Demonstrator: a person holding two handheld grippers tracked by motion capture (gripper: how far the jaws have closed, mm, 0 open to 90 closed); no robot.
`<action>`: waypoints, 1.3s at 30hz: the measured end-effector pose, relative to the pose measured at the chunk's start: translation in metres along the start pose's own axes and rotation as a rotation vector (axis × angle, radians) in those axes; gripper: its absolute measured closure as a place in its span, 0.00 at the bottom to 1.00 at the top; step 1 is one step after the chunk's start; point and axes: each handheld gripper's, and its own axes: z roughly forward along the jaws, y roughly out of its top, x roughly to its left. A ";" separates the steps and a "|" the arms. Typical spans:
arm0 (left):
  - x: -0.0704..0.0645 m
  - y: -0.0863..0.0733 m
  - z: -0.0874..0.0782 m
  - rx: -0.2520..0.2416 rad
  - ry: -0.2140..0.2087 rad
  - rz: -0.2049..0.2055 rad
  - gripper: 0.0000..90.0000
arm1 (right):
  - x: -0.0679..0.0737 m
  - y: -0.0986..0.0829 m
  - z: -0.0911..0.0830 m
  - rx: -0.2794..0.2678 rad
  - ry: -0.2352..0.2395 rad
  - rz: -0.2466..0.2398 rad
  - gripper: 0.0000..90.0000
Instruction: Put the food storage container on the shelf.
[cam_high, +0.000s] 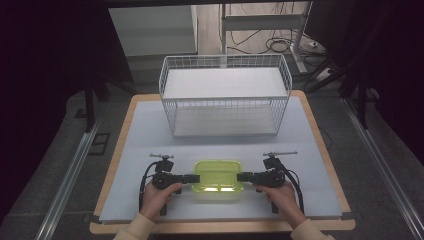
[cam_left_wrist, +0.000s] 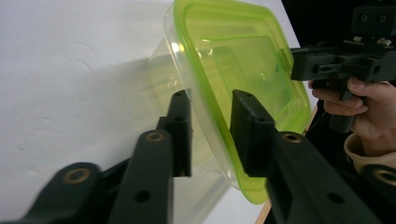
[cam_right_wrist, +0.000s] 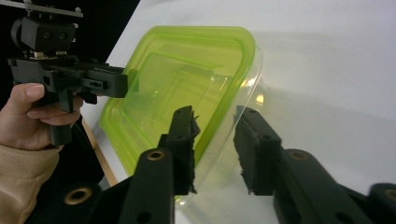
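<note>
A clear plastic container with a yellow-green lid (cam_high: 218, 176) rests on the white mat near the table's front edge. My left gripper (cam_high: 196, 177) is at its left short end and my right gripper (cam_high: 240, 177) at its right short end. In the left gripper view the jaws of the left gripper (cam_left_wrist: 211, 95) stand apart, straddling the lid's rim (cam_left_wrist: 205, 116), one jaw above the lid and one beside the clear wall. The right gripper (cam_right_wrist: 215, 113) straddles the opposite rim (cam_right_wrist: 219, 116) the same way, also with a gap. Both are open.
A white wire basket (cam_high: 225, 100) with a flat white bottom stands at the back of the table, behind the container. The white mat (cam_high: 150, 140) covers the wooden tabletop. Beyond the table are dark floor, metal rails and cables.
</note>
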 end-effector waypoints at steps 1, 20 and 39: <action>-0.001 0.000 0.000 0.001 0.003 0.003 0.80 | 0.000 0.000 0.000 -0.001 -0.006 0.000 0.77; -0.017 -0.007 -0.009 -0.043 -0.002 0.032 0.89 | 0.006 0.002 -0.018 -0.054 0.039 0.012 0.89; -0.030 -0.003 -0.018 -0.058 -0.020 0.055 0.89 | 0.016 0.005 -0.031 -0.081 0.057 -0.018 0.89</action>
